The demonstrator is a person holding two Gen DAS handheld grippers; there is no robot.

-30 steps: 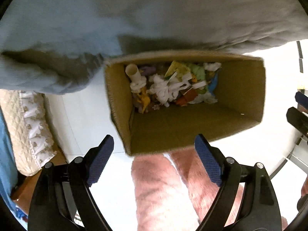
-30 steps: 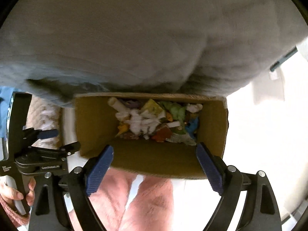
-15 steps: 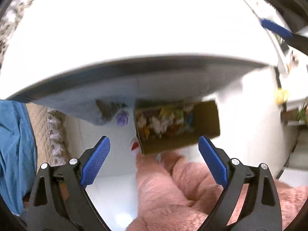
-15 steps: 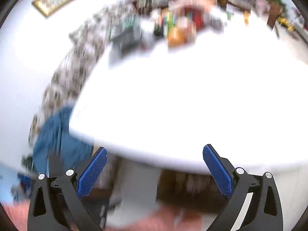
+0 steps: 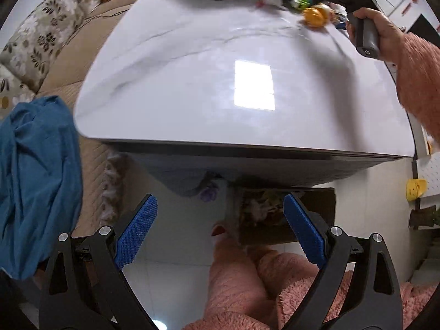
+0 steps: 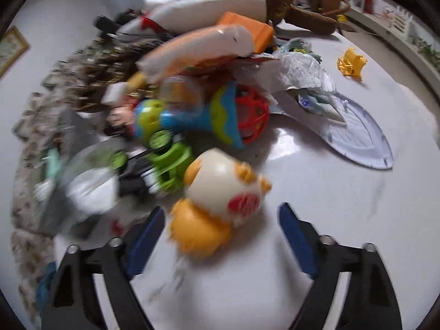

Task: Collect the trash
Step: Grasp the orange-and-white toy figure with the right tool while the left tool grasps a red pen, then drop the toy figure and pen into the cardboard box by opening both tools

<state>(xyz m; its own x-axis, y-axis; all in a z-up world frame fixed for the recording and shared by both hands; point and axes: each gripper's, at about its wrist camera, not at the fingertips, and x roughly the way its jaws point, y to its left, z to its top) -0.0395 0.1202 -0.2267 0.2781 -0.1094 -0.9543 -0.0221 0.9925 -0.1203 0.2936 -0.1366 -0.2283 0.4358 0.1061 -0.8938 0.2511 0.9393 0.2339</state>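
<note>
We find the left gripper (image 5: 220,232) with fingers (image 5: 136,229) spread wide and empty; a second ago it hung right over the cardboard box (image 5: 286,217) of scraps, and now it sits higher, the box half hidden under the bench (image 5: 192,82) edge. The right gripper (image 6: 221,240) has swung from the box to the bench's far clutter, its fingers closing, nothing pressed, an orange-and-cream toy (image 6: 220,200) between them. Crumpled white paper (image 6: 299,74) lies beyond the toy. We judge the next pick is beginning. The bench's near half is bare, giving free room.
</note>
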